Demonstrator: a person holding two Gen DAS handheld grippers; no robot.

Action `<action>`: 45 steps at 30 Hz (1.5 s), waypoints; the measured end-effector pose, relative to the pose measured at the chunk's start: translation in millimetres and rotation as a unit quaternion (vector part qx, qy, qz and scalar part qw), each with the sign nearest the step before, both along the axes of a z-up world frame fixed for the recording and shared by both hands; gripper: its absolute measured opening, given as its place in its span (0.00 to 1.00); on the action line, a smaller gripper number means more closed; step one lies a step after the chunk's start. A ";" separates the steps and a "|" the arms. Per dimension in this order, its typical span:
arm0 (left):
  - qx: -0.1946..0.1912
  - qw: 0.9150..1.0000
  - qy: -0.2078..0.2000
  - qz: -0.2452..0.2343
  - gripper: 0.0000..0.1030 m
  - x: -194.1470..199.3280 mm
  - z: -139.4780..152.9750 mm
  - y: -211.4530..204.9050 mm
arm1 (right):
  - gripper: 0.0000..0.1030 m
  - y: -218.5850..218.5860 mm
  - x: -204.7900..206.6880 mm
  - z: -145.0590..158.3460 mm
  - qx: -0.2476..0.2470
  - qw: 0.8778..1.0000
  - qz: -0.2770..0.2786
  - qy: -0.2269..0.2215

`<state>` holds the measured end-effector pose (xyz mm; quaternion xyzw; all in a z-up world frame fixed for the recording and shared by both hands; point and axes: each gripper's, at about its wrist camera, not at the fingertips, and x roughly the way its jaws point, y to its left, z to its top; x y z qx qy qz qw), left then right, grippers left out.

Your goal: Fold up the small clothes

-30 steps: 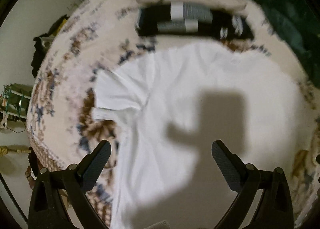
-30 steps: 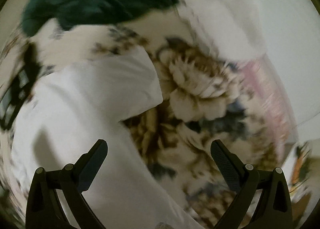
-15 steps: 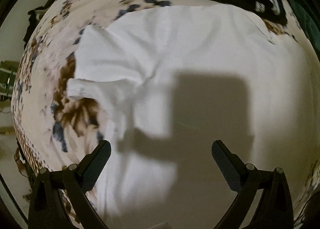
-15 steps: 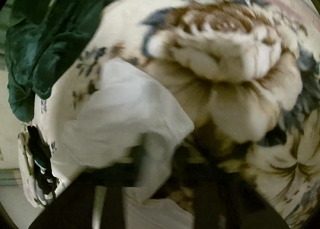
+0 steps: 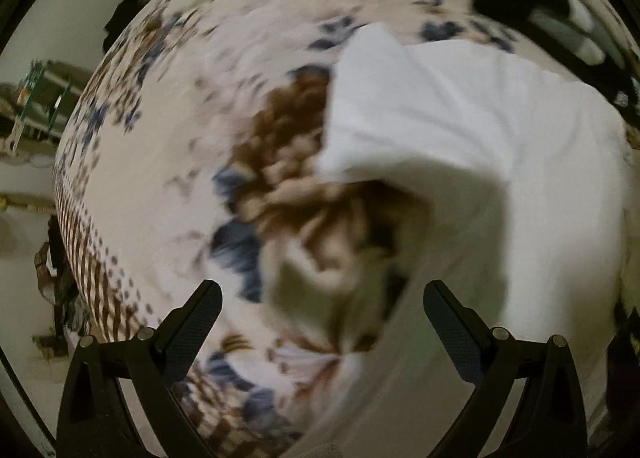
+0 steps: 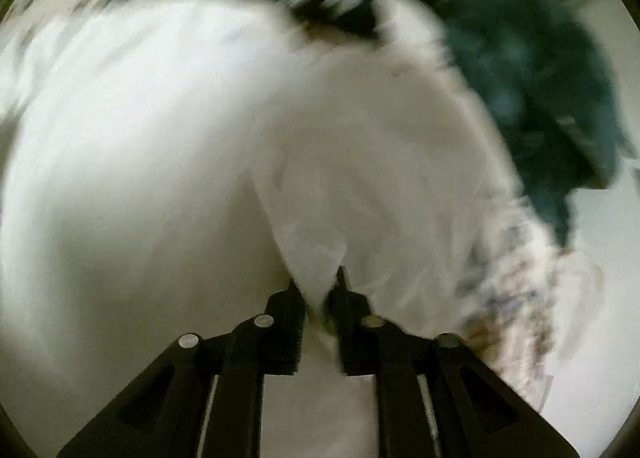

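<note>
White shirt (image 6: 160,138) pinched, right gripper (image 6: 316,290) opening; left gripper (image 5: 320,322) wide over bedspread (image 5: 160,138).

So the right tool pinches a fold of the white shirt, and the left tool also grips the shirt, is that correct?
Not quite. The right tool does pinch the white shirt, but the left wrist view shows the left tool open and holding nothing.

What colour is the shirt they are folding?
White shirt, clearest in the left wrist view.

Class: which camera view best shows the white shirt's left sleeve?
The left wrist view: the white shirt's sleeve lies flat on the floral bedspread, edges visible. The right wrist view shows only blurred white cloth pinched in the right claw.
</note>
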<state>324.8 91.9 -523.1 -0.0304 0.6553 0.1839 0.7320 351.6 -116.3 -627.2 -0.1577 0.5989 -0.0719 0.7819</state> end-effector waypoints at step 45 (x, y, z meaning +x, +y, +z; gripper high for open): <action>-0.218 0.951 -0.083 -0.203 0.82 58.6 -4.4 -121.8 | 0.65 -96.1 -106.4 41.7 0.196 0.926 -0.321 0.018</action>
